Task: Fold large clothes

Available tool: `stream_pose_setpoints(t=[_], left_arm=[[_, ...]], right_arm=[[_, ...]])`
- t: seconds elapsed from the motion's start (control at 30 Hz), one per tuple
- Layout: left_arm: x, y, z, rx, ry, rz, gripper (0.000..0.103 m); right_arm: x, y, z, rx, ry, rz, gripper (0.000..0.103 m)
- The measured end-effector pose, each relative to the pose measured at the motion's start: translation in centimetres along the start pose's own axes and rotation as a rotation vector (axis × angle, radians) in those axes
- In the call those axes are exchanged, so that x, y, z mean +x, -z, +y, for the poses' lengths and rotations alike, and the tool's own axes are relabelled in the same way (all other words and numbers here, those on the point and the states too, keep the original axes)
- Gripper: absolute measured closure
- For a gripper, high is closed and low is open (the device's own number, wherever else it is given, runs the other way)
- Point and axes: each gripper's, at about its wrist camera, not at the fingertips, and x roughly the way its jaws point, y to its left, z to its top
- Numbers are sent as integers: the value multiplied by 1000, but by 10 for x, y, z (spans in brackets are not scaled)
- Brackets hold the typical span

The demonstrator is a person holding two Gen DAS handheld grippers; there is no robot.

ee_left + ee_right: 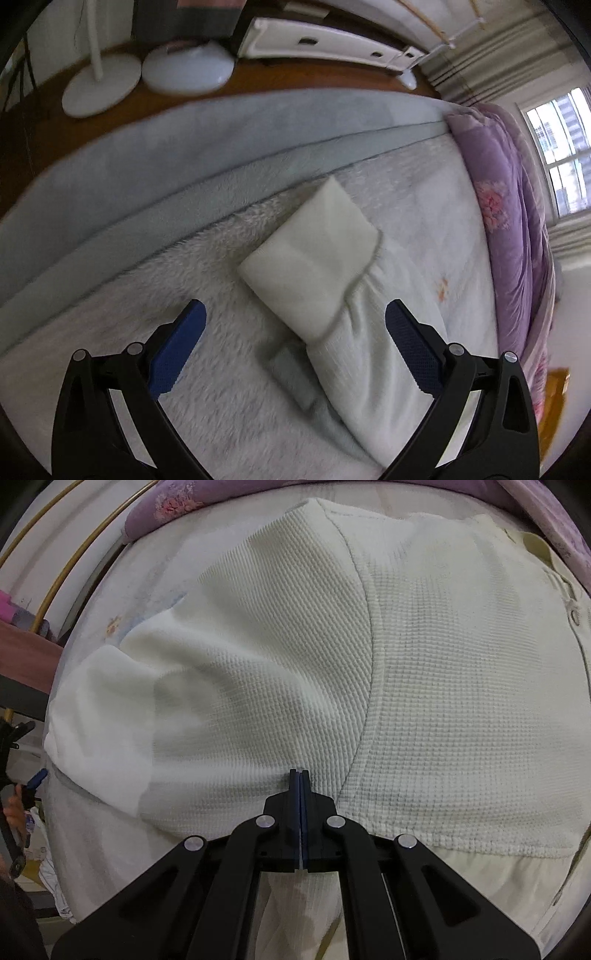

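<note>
While the right gripper (299,773), jaws pressed together low in its frame, pinches the cream waffle-knit garment (424,686) filling that view, the left gripper (295,314) hangs wide open and empty above the garment's ribbed sleeve cuff (310,258) on the fluffy white blanket (229,406).

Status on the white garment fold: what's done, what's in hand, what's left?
Done: little; the white waffle-knit garment lies mostly spread on the bed, its sleeve lying out to the side.
In hand: right gripper is shut at the fabric near the underarm seam; left gripper is open above the cuff end.
Left: bring the sleeve in, then fold the body.
</note>
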Motion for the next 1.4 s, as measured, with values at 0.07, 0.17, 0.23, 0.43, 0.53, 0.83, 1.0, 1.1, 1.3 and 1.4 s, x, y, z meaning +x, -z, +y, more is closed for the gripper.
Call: stream_pose_setpoints(t=[0.07,0.17,0.23,0.43,0.53,0.83,1.0,1.1,1.3,1.4], left_arm=[[5,-4,7,-28,28,12,6],[10,-7,10,-40,27,31,8],[10,-9,13,-53,26,41,15],[10,-11,14,-88,93,56,41],[13,-8,11,-101,112,65,48],[-6,-5,6,-54,100,-64,96],[-97,30,-56,119,204,-199,96],[-147,64,-111,218,332,-255,96],[-200,165,-242,440,549,-277,95],[-199,216,-295,493,632,-227,95]], right_arm=[[0,0,-6,30,-18,4,103],[-2,1,-9,17,-16,2,103],[-4,2,-8,1,-8,5,103],[-9,2,-19,16,-23,9,103],[-5,1,-16,17,-26,10,103],[-1,3,-29,119,-76,8,103],[6,2,-30,180,-88,3,103],[6,4,-23,159,-65,-12,103],[-18,4,-62,251,-288,14,103],[-59,14,-100,270,-322,-52,103]])
